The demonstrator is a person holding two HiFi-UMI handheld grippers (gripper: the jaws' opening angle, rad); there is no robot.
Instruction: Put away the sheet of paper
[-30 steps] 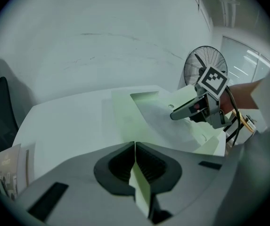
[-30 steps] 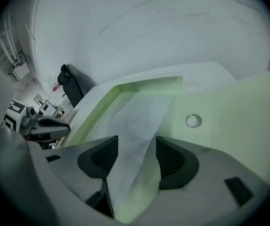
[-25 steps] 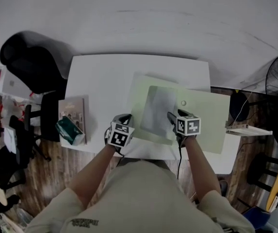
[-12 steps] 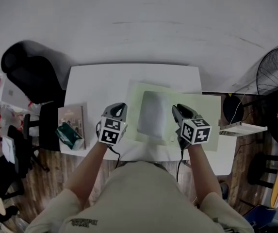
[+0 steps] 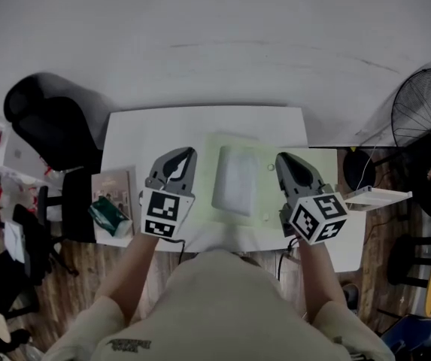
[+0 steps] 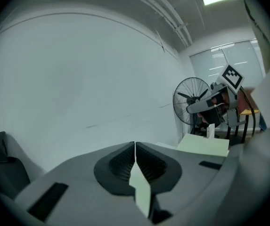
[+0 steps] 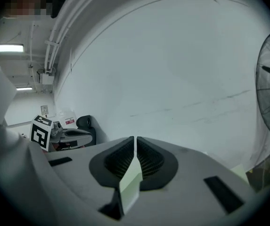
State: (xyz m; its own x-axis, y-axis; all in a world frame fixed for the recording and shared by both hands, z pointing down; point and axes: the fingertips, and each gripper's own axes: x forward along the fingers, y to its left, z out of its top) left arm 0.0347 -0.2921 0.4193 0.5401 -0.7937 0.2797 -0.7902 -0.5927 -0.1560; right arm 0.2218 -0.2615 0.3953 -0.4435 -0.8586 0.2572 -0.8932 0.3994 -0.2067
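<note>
While the head view shows both grippers held over the near part of the white table [image 5: 162, 130], the left gripper [image 5: 187, 153] stands at one side of a pale green folder [image 5: 271, 194] and the right gripper [image 5: 281, 159] at the other, both pointing away from the person. Left gripper: in its own view the jaws are drawn together to a hairline gap. A thin pale green edge is nipped between the ribbed pads and trails back toward the camera. Right gripper: the jaws have just been closing and stand nearly together, pads pressed on a like pale green edge. The material in both grips matches the folder in colour. The sheet of paper [image 5: 235, 180], a grey-white rectangle, sits at the middle of the folder, between the two grippers and apart from both. Whether it rests on the folder or inside it cannot be determined. Whether the folder hangs clear of the table cannot be determined from above either. Other items noted: a book [image 5: 112, 183] lies at the table's left edge, with a dark green packet [image 5: 110, 213] at its near end. A black chair [image 5: 46, 122] stands beyond the table's left corner. A fan [image 5: 429, 119] stands at the far right, off the table.
</note>
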